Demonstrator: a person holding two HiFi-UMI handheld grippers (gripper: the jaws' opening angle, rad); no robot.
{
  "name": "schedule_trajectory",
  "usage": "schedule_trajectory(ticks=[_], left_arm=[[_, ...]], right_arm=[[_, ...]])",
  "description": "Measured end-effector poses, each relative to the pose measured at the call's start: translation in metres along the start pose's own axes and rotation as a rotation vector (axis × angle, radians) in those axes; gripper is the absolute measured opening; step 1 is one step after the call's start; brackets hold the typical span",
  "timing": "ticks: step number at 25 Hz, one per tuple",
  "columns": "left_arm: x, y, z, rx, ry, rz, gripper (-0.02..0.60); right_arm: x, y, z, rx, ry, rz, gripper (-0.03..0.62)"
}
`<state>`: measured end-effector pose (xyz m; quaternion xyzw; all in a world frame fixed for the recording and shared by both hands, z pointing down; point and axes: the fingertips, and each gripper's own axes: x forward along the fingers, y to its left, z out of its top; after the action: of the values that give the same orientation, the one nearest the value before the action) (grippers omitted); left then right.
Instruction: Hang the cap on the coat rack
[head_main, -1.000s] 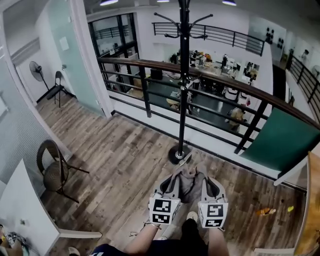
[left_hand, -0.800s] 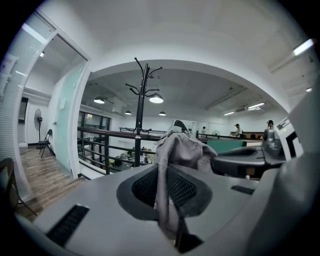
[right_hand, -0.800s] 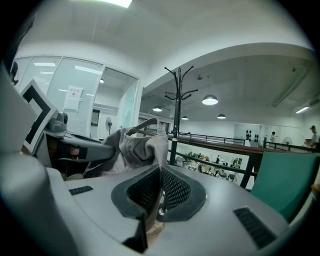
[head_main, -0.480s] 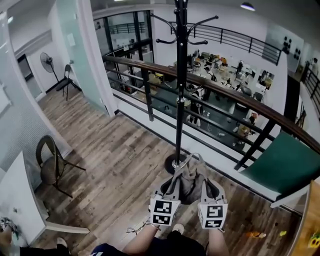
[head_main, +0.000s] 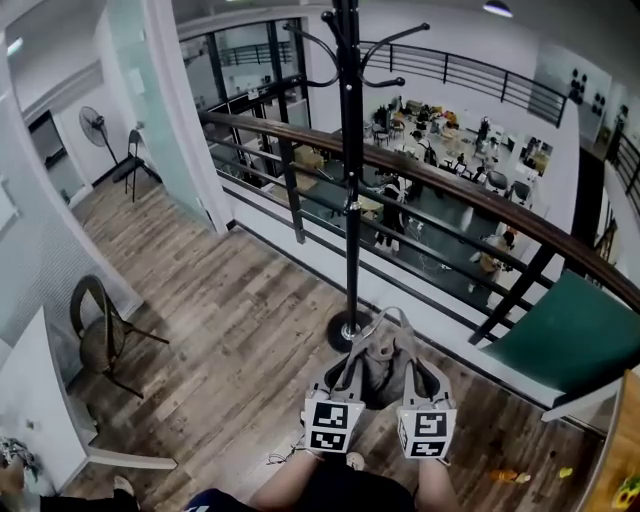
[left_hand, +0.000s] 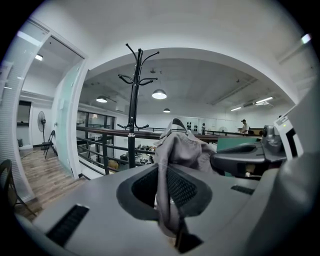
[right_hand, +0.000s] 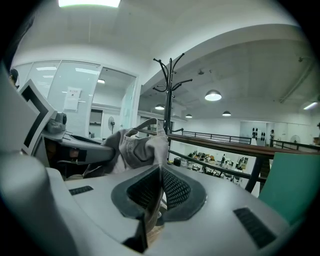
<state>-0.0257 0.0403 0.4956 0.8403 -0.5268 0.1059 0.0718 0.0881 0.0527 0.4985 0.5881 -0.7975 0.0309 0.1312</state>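
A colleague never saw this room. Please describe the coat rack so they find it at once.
Find the wooden-topped railing over the open office. Before it, just beyond the grey cap, stands the coat rack. Unlike the railing posts, this thin black pole rises far above the rail and ends in curved hooks.

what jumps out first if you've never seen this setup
A crumpled grey cap is held low in the middle, pinched from both sides by the left gripper and right gripper. Just beyond it stands a tall black coat rack on the wood floor, in front of a railing overlooking an office below.
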Motion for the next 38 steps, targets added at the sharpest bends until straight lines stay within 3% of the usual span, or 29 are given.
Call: schedule_trajectory(ticks=[8, 19, 30, 38], left_arm=[[0.05, 0.009, 0.005, 0.008, -0.009, -0.015, 0.035], [0.157, 0.041, 0.039, 0.018, -0.033, -0.072, 0.035], [0.24, 0.098, 0.072, -0.004, -0.062, -0.058, 0.035], [0.268, 0.107, 0.083, -0.008, -0.069, -0.048, 0.035]], right_arm=[[0.033, -0.022, 0.0, -0.005, 0.0, -0.026, 0.028], [0.131, -0.073, 0.024, -0.011, 0.018, -0.101, 0.028], [0.228, -0.09, 0.052, -0.037, 0.023, -0.135, 0.028], [0.257, -0.103, 0.059, -0.02, 0.028, -0.142, 0.029]])
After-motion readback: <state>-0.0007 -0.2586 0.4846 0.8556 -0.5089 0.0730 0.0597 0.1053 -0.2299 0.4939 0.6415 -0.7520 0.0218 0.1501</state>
